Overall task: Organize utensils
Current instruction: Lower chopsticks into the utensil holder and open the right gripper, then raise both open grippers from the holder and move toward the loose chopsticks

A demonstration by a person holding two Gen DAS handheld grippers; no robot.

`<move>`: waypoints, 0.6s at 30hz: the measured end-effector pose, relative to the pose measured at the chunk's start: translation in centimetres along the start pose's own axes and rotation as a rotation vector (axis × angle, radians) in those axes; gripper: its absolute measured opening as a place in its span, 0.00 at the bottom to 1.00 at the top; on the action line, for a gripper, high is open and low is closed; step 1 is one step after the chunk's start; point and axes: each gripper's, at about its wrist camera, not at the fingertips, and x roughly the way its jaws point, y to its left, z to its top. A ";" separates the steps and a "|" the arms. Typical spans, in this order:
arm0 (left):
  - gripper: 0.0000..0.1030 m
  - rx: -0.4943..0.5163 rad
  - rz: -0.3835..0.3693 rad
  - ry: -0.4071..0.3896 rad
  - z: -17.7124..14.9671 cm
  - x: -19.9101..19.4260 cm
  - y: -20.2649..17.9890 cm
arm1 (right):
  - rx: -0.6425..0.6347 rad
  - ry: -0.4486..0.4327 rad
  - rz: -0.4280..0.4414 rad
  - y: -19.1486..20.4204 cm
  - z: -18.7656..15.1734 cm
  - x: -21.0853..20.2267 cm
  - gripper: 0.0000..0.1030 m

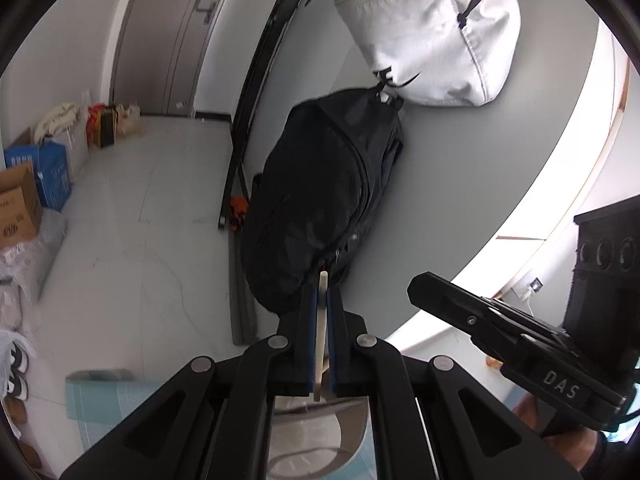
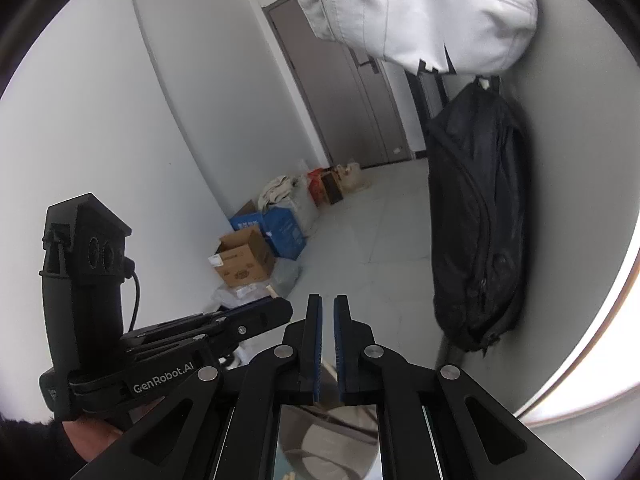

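**Chopstick pinched in the left gripper, above a bowl**

Chopstick (image 1: 322, 332), pale and thin, is sitting pinched between the blue pads of the left gripper (image 1: 322, 286), its tip poking out past the fingertips and its lower end hanging toward a grey bowl (image 1: 352, 432) just below. What is lying in the bowl cannot be told. The right gripper (image 2: 327, 300) is holding nothing; its jaws are standing slightly apart with a narrow gap showing between the pads. Under it a pale bowl-like shape is showing, too blurred to read. Behind both, a black backpack (image 1: 320, 192) is hanging against the wall under a white bag (image 1: 432, 36), both zipped. On the floor, an open cardboard box (image 2: 244, 258) and a blue box (image 2: 284, 232) are sitting beside each other, contents unclear.
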 end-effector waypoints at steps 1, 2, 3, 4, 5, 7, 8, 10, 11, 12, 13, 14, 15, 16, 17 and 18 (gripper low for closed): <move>0.01 -0.006 0.012 0.011 -0.1 -0.1 0.3 | 0.016 0.003 0.003 -0.3 -0.3 0.0 0.06; 0.01 -0.008 0.022 0.016 -0.1 -0.2 0.3 | 0.035 0.009 0.012 -0.6 -0.5 -0.1 0.07; 0.01 -0.011 0.027 0.013 -0.2 -0.5 0.5 | 0.055 0.016 0.020 -1.0 -0.8 -0.2 0.07; 0.01 -0.014 0.032 0.009 -0.2 -0.8 0.6 | 0.072 0.018 0.021 -1.3 -1.0 -0.5 0.08; 0.02 -0.018 0.042 0.008 -0.3 -1.2 0.7 | 0.087 0.018 0.020 -1.6 -1.1 -0.7 0.10; 0.06 -0.029 0.053 0.012 -0.4 -2.0 0.8 | 0.111 0.017 0.029 -1.8 -1.4 -1.3 0.12; 0.11 -0.032 0.061 0.007 -0.5 -2.3 0.8 | 0.113 0.017 0.026 -1.9 -1.4 -1.5 0.13; 0.22 -0.038 0.075 -0.015 -0.6 -3.2 0.5 | 0.110 0.011 0.013 -1.5 -1.6 -2.1 0.18; 0.30 -0.041 0.083 -0.028 -0.5 -3.0 0.5 | 0.108 0.004 0.018 -1.3 -1.7 -2.6 0.23; 0.34 -0.042 0.089 -0.041 -0.6 -3.5 0.4 | 0.104 -0.003 0.017 -0.9 -1.7 -3.0 0.26; 0.41 -0.040 0.108 -0.056 -0.7 -4.0 0.2 | 0.100 -0.008 0.015 -0.7 -1.7 -3.2 0.32; 0.46 -0.036 0.131 -0.066 -0.7 -4.1 0.2 | 0.096 -0.017 0.011 -0.4 -1.8 -3.6 0.35; 0.47 -0.033 0.149 -0.075 -0.7 -4.4 0.1 | 0.093 -0.031 0.003 0.0 -1.9 -4.2 0.36; 0.47 -0.029 0.163 -0.085 -0.9 -4.8 -0.2 | 0.092 -0.042 -0.004 0.3 -2.0 -4.7 0.40; 0.47 -0.027 0.167 -0.088 -0.9 -5.0 -0.1 | 0.092 -0.049 -0.007 0.5 -2.0 -5.0 0.47; 0.47 -0.025 0.169 -0.089 -0.9 -5.4 -0.3 | 0.094 -0.059 -0.007 0.8 -2.1 -5.5 0.48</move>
